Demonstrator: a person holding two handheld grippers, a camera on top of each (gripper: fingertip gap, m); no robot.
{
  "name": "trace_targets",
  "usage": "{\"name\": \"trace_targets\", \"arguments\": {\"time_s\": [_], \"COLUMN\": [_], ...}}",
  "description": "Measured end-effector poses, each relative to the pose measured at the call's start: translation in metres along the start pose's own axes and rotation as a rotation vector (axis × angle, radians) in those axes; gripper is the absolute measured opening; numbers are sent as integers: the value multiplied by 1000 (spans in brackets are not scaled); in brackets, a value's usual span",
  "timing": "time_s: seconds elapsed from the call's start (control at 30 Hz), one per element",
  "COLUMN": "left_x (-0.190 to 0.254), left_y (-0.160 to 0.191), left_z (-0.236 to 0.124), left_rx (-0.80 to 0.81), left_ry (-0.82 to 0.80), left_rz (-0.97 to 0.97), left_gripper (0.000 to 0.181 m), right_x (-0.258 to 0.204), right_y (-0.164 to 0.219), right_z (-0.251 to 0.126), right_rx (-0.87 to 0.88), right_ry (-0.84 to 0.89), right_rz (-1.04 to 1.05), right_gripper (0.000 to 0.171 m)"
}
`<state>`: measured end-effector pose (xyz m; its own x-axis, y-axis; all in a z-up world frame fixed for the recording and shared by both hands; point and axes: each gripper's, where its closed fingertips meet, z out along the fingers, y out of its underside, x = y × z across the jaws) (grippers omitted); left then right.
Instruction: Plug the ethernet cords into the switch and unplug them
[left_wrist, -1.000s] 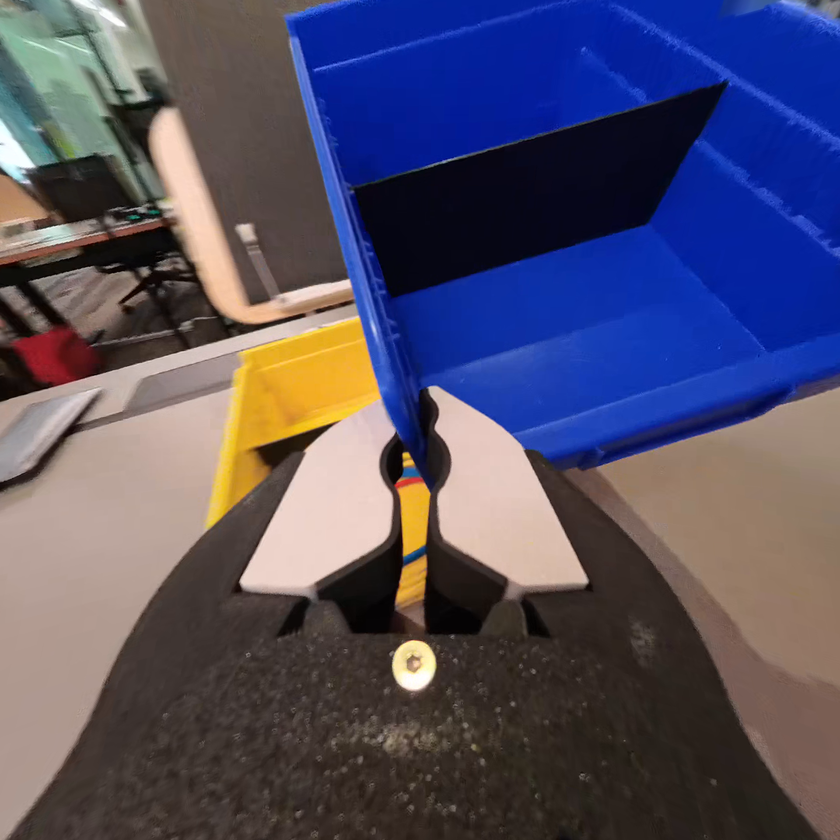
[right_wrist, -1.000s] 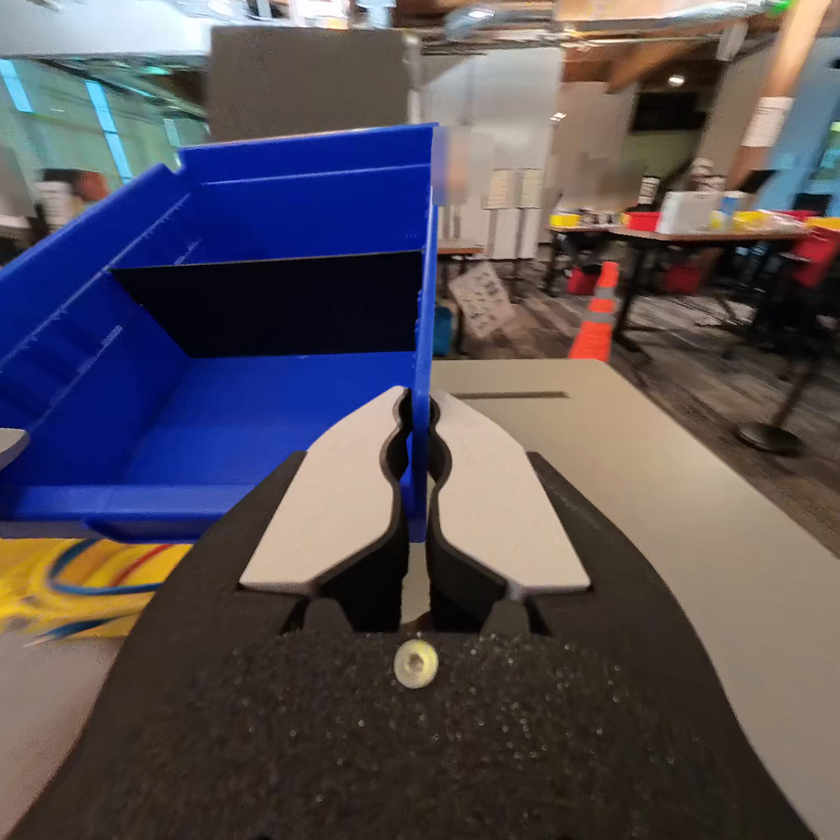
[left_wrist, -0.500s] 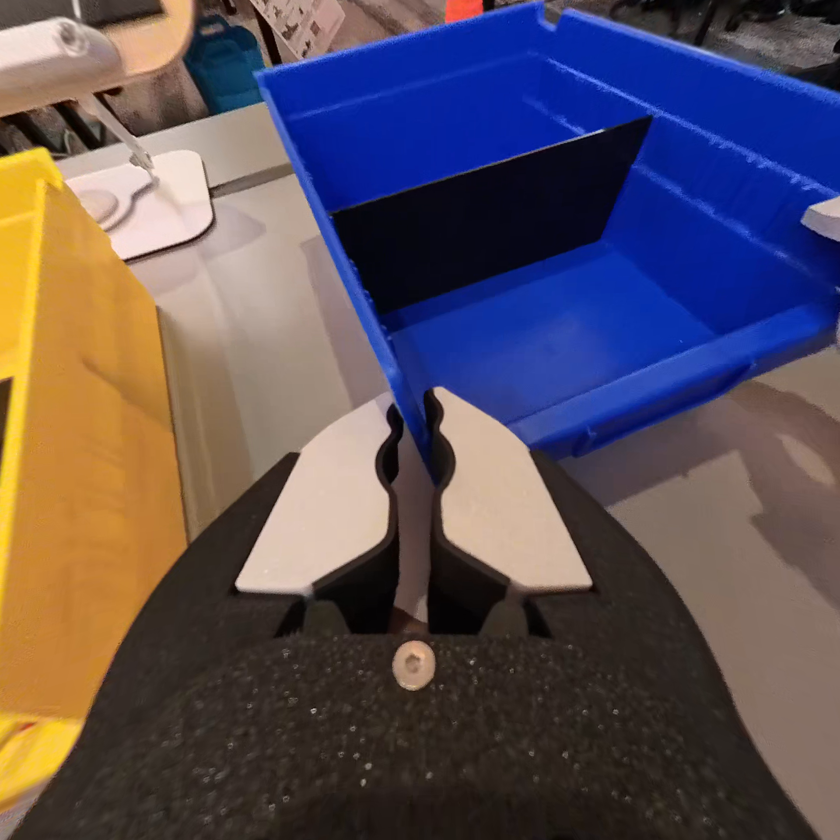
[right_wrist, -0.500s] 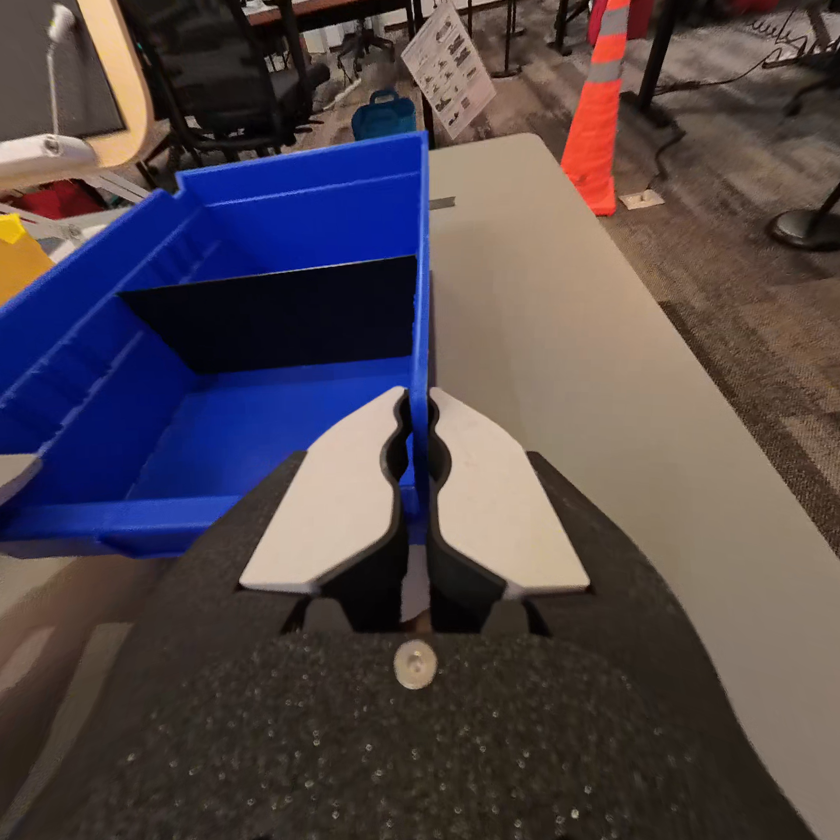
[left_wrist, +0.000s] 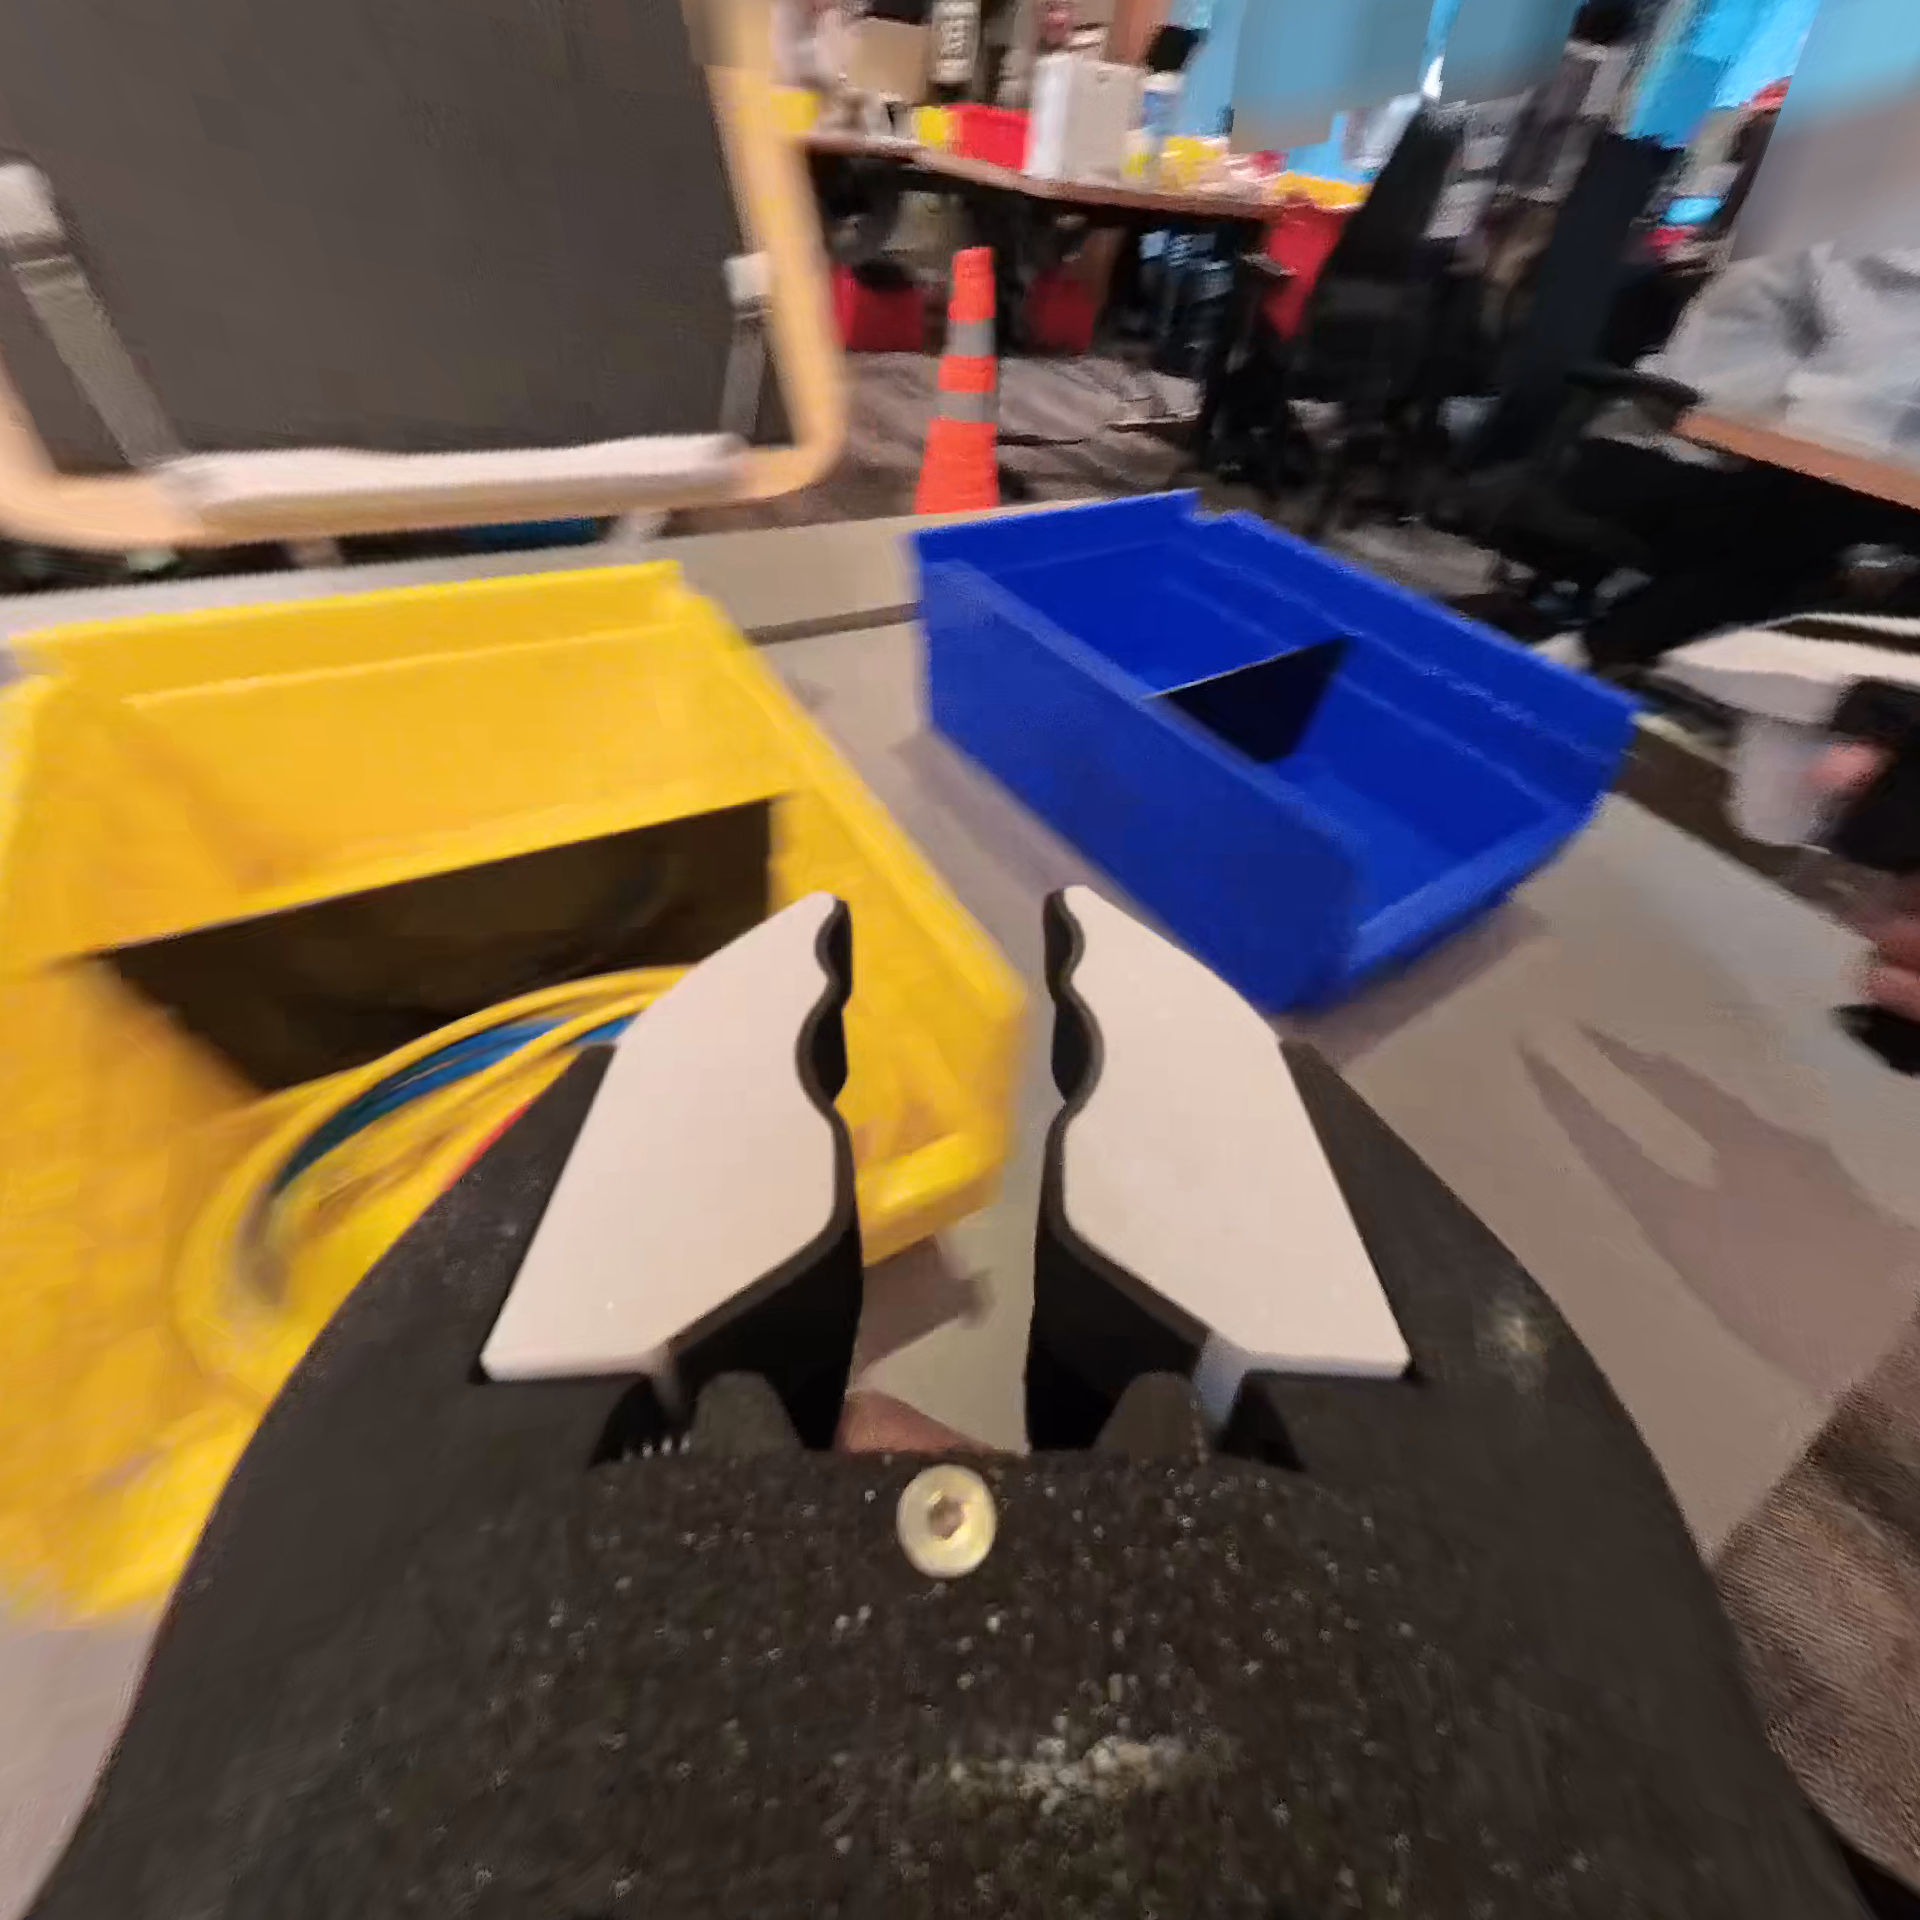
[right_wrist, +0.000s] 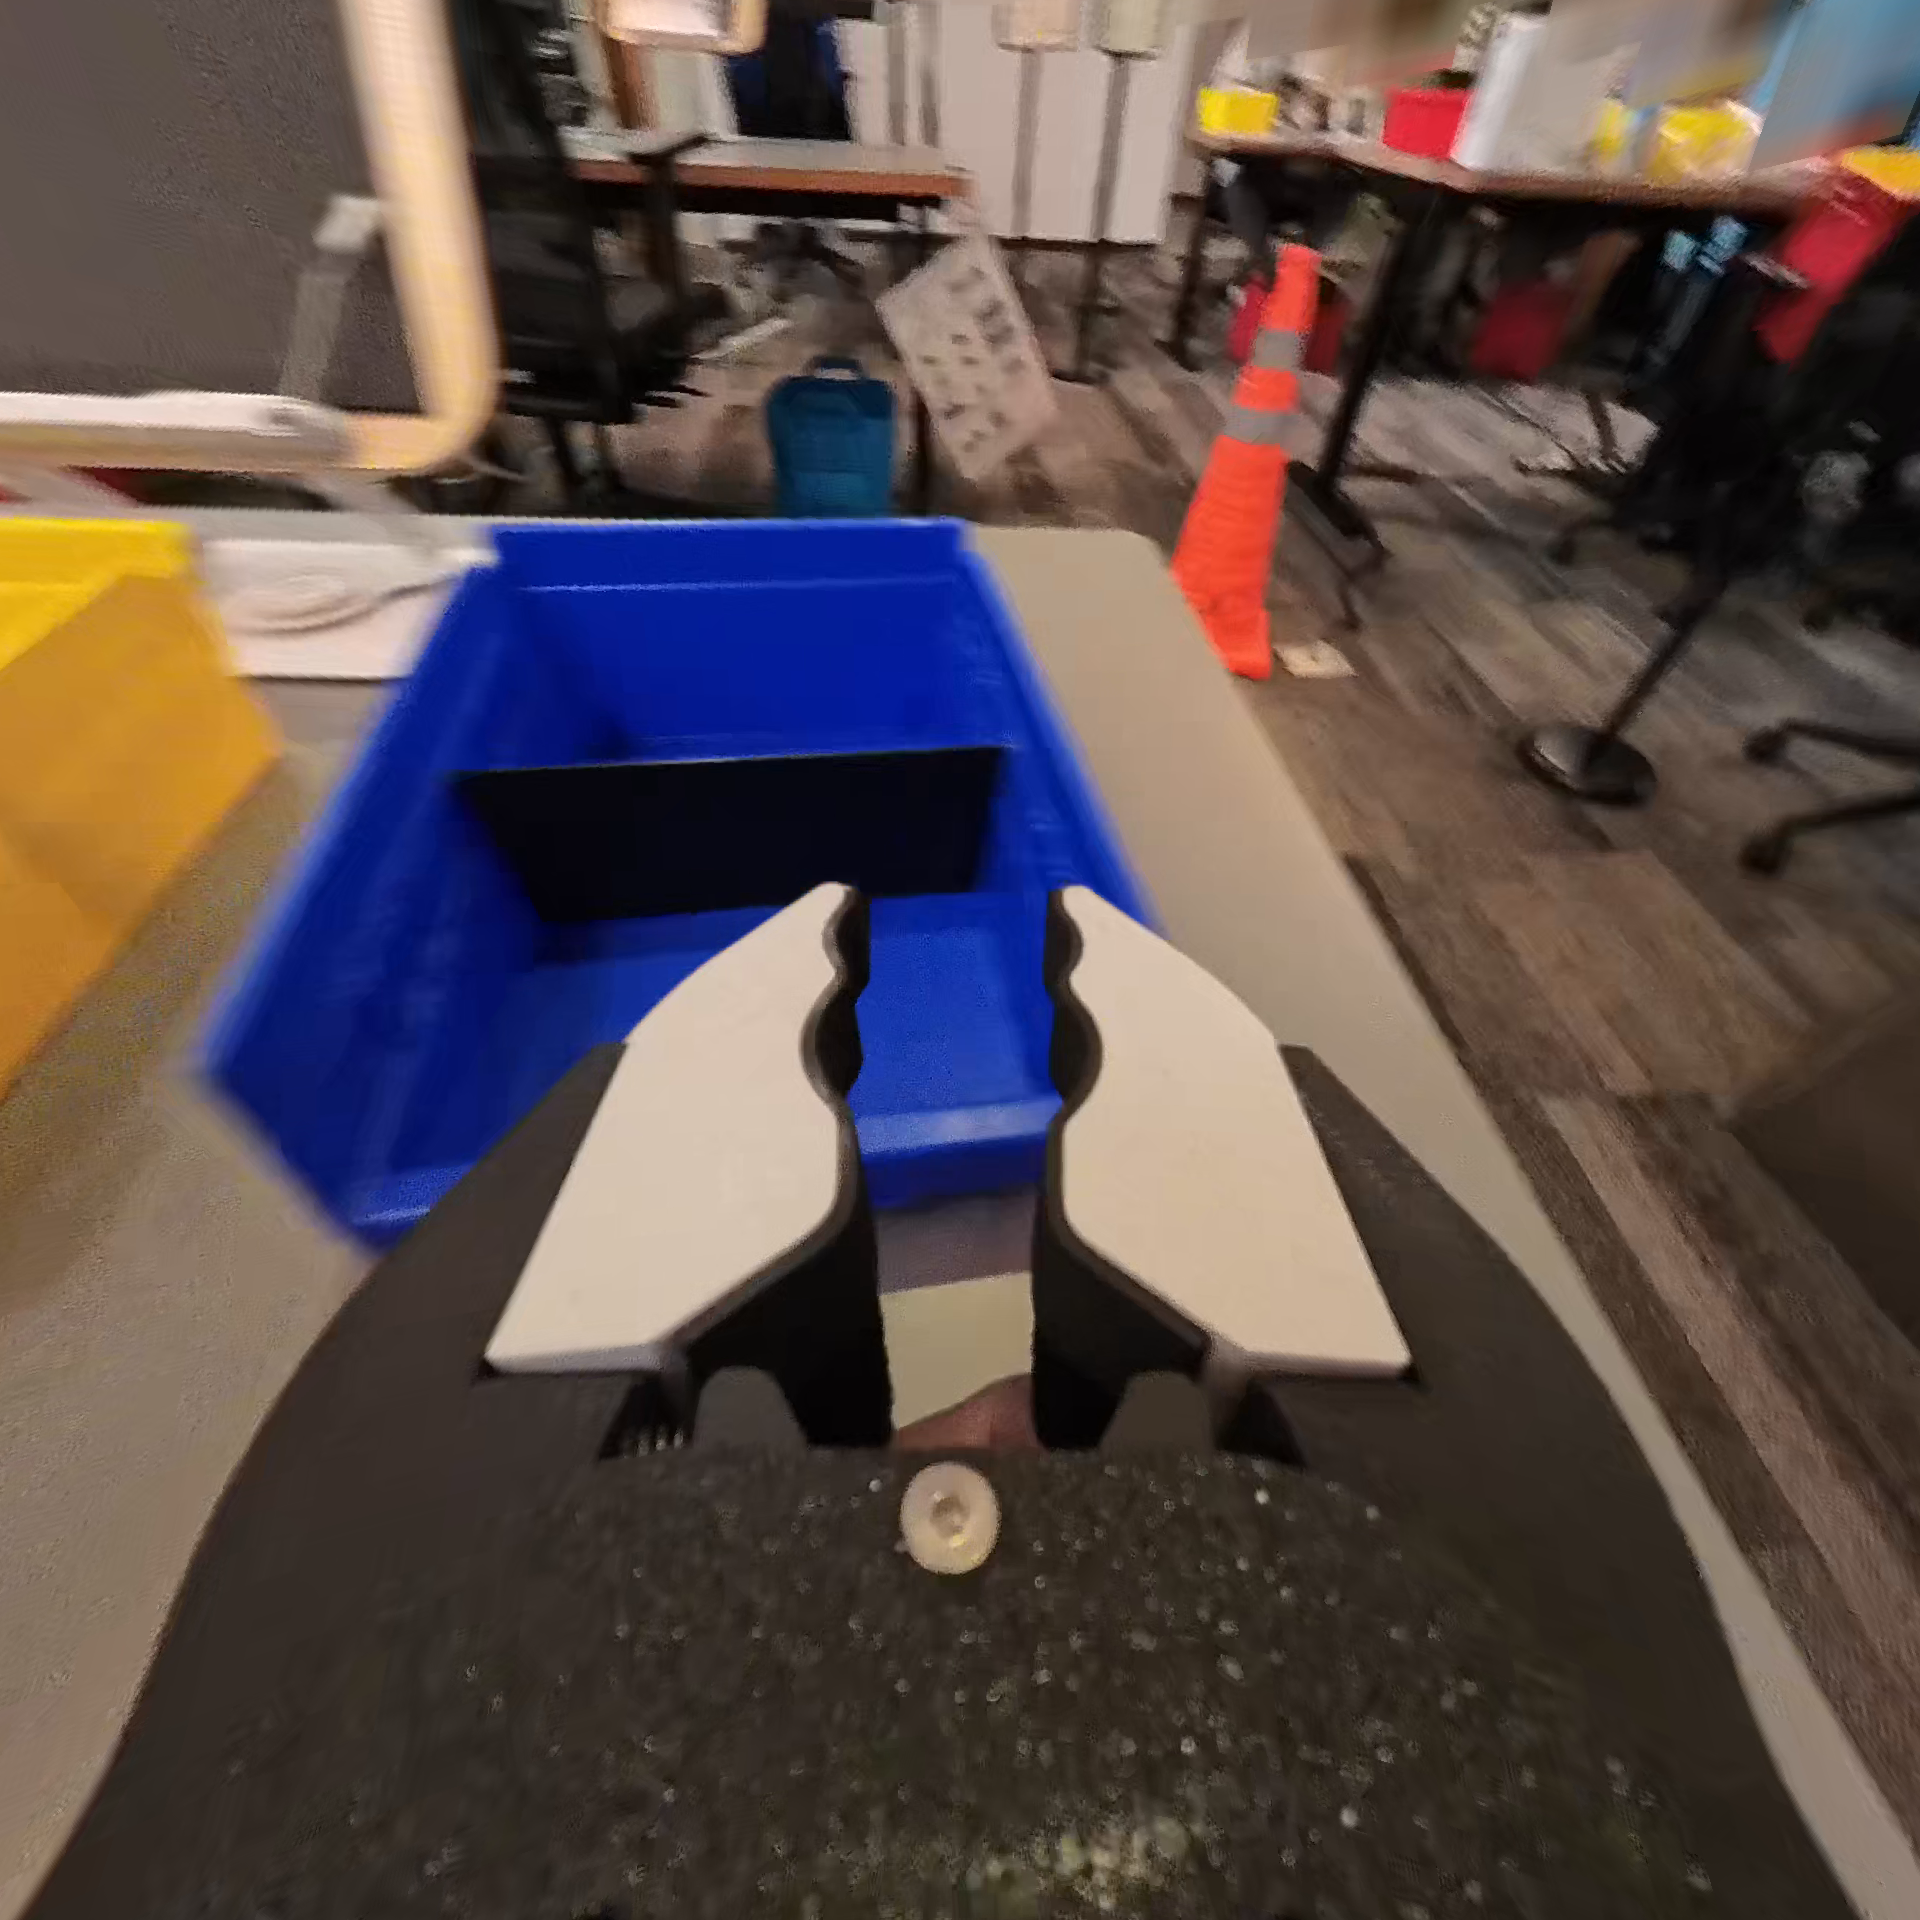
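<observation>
Okay, quick pass.
left gripper (left_wrist: 945, 914): jaws apart with a clear gap, nothing between them; grey table shows through the gap. It hangs over the near right corner of the yellow bin.
right gripper (right_wrist: 951, 904): jaws apart about the same, holding nothing; it hangs over the near edge of the blue bin, pointing into it.
yellow bin (left_wrist: 436, 665): on the table at left in the left wrist view, with a dark divider across it (very blurred). Only its corner shows at far left in the right wrist view (right_wrist: 94, 665).
ethernet cords (left_wrist: 436, 1081): yellow, blue and a bit of red, coiled in the near compartment of the yellow bin, in front of the divider. Plugs cannot be made out in the blur.
switch: cannot tell where it is; neither view shows it clearly.
blue bin (left_wrist: 1132, 810): sits on the table to the right of the yellow bin, apart from it, with bare table between. Black divider (right_wrist: 727, 821) upright across the middle; the near compartment floor looks bare blue (far one is partly hidden).
table (left_wrist: 1558, 1195): grey, both bins rest on it; its right edge runs along the floor in the right wrist view (right_wrist: 1195, 727).
background: orange traffic cone (right_wrist: 1247, 499) on the floor beyond the table, desks and chairs farther back.
</observation>
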<state>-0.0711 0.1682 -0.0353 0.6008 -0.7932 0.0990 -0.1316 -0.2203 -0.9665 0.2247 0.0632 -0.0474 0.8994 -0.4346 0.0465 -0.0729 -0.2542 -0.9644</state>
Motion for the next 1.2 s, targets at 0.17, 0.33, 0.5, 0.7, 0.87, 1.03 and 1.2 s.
{"name": "trace_targets", "arguments": {"time_s": [0.17, 0.33, 0.5, 0.7, 0.87, 1.03, 1.2], "left_x": [-149, -189, -185, -200, -261, -337, -387], "left_y": [37, 78, 90, 80, 64, 57, 81], "left_z": [-71, -60, -37, -56, -107, -140, -153], "left_rx": [-77, -202, -230, -190, -125, -104, -164], "left_ry": [-342, -349, -279, -350, -455, -486, -428], "left_rz": [5, -58, -71, 31, 24, 62, -44], "left_gripper": [39, 38, 6, 4, 3, 3, 3], "right_x": [-198, -292, -310, -326, -402, -486, -539], "right_y": [2, 45, 74, 62, 43, 31, 44], "right_z": [-13, 9, 22, 12, 5, 13, 15], "right_rx": [1, -137, -246, -148, -70, -33, -52], "right_ry": [-448, -454, -312, -161, -227, -276, -306], "right_rz": [-10, 52, 18, 33, 15, -4, -30], "right_gripper": [38, 53, 8, 3, 3, 4, 6]}}
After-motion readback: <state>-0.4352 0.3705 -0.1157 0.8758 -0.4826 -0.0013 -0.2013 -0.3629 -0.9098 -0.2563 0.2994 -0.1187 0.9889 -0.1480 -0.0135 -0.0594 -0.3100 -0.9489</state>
